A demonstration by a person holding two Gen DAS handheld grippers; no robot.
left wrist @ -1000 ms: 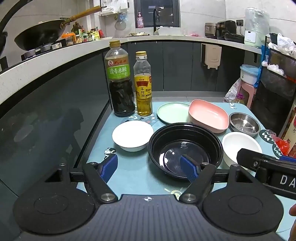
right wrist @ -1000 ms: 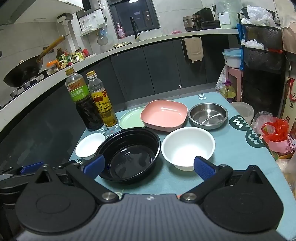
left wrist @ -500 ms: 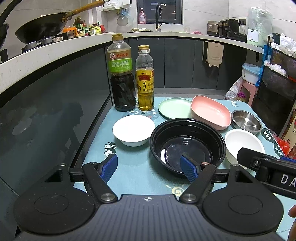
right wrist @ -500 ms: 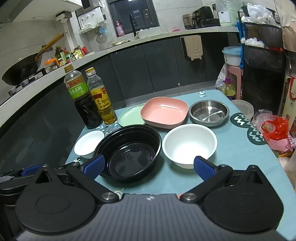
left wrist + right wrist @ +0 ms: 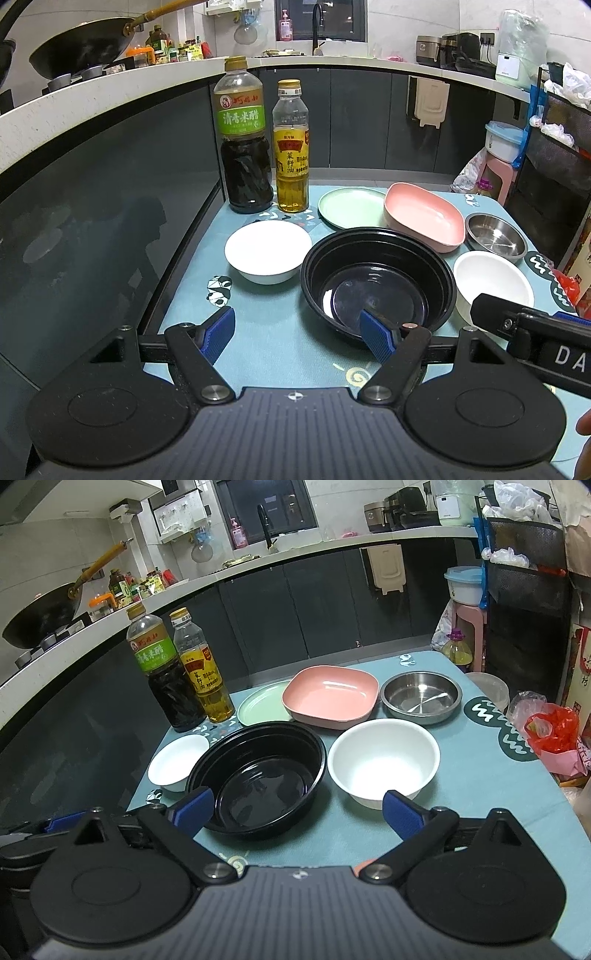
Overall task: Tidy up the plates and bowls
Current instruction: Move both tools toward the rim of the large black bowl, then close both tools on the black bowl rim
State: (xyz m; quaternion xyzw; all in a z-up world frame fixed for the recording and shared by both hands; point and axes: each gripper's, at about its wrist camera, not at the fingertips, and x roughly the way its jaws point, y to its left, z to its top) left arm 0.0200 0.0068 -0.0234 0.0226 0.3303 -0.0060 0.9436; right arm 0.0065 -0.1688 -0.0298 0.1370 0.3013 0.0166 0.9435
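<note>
large bowl (image 5: 258, 779) between two small bowls (image 5: 177, 762) | plates (image 5: 262, 703) behind

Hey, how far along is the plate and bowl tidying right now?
Nothing looks done: the large black round bowl, big white bowl, small white bowl, pink square dish, green plate and steel bowl each sit separately, unstacked, on the teal table mat. Nothing is in hand: the left tool and right tool are open and empty. All the stacking remains.
</note>
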